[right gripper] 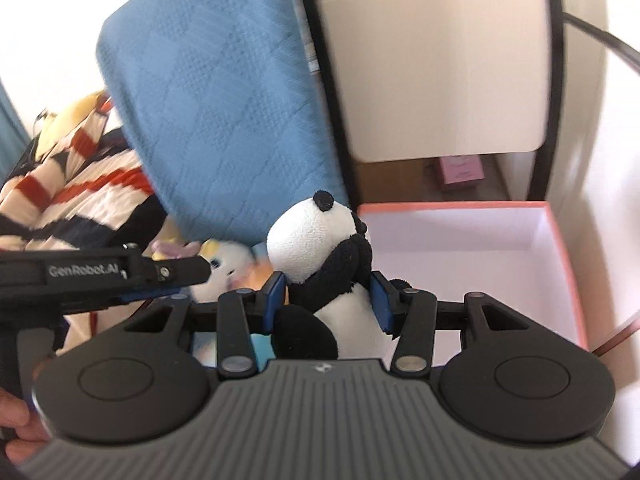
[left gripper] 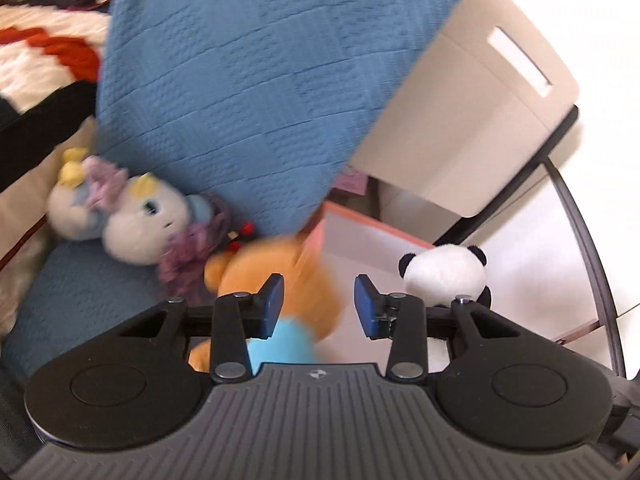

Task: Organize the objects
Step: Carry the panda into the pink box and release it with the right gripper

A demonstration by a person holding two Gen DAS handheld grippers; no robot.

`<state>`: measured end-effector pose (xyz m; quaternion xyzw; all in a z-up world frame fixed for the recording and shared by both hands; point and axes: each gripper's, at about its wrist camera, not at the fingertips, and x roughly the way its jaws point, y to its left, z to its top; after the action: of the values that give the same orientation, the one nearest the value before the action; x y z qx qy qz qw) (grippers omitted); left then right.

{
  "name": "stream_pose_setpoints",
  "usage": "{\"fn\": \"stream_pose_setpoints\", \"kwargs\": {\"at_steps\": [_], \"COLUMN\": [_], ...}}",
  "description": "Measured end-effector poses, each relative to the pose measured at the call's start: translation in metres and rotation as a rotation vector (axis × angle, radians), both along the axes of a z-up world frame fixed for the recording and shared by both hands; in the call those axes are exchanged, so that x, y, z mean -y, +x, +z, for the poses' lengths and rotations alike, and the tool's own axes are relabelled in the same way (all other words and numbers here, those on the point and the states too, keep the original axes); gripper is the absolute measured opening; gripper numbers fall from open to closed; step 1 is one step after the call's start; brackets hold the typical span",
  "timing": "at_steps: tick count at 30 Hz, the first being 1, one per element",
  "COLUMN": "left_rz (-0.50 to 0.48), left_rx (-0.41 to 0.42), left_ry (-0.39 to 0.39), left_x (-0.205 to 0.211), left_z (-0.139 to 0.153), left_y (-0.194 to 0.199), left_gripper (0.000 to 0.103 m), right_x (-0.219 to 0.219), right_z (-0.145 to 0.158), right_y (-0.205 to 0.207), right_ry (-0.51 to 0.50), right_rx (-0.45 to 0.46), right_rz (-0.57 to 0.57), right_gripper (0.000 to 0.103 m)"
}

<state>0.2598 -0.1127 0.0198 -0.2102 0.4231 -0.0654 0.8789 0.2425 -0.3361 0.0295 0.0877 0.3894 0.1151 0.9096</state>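
Nearby, blue cushion (right gripper: 224, 92) crowds held panda (right gripper: 320, 256).

Between the fingers of the right gripper (right gripper: 328, 304): the panda plush (right gripper: 324, 260), upright, just left of the open box (right gripper: 560, 264). Behind the box: a chair (right gripper: 436, 76), with a small book (right gripper: 460, 170) on its seat. Left of the chair and behind the panda: a quilted cushion (right gripper: 216, 108) standing on edge. At the cushion's foot: a bunny doll (left gripper: 132, 224), and right of it a teddy bear (left gripper: 296, 280), beneath the left gripper (left gripper: 320, 306). Far left: a striped blanket (right gripper: 76, 200).
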Motion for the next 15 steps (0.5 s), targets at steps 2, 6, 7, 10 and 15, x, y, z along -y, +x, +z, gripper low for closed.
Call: {"fn": "stream_pose_setpoints", "kwargs": {"at_steps": [2, 6, 7, 10, 15], "left_rz": [-0.026, -0.050, -0.049, -0.034, 0.065], "left_rx": [0.005, -0.019, -0.028, -0.037, -0.097], "left_ry": [0.015, 0.004, 0.005, 0.050, 0.121], "left_x": [0.016, 0.032, 0.034, 0.031, 0.004], "left_z": [-0.001, -0.017, -0.023, -0.042, -0.084], "left_y": [0.011, 0.026, 0.028, 0.027, 0.020], "left_gripper": [0.045, 0.045, 0.045, 0.046, 0.068], "right_x": [0.016, 0.047, 0.054, 0.071, 0.090], "right_z": [-0.007, -0.029, -0.037, -0.063, -0.110], "right_y": [0.004, 0.011, 0.012, 0.015, 0.020], "right_ry": [-0.011, -0.018, -0.022, -0.050, -0.075], "right_rx": [-0.004, -0.050, -0.065, -0.110, -0.199], "right_rz": [-0.035, -0.099, -0.112, -0.139, -0.173], "right_gripper": [0.049, 0.049, 0.049, 0.049, 0.049]}}
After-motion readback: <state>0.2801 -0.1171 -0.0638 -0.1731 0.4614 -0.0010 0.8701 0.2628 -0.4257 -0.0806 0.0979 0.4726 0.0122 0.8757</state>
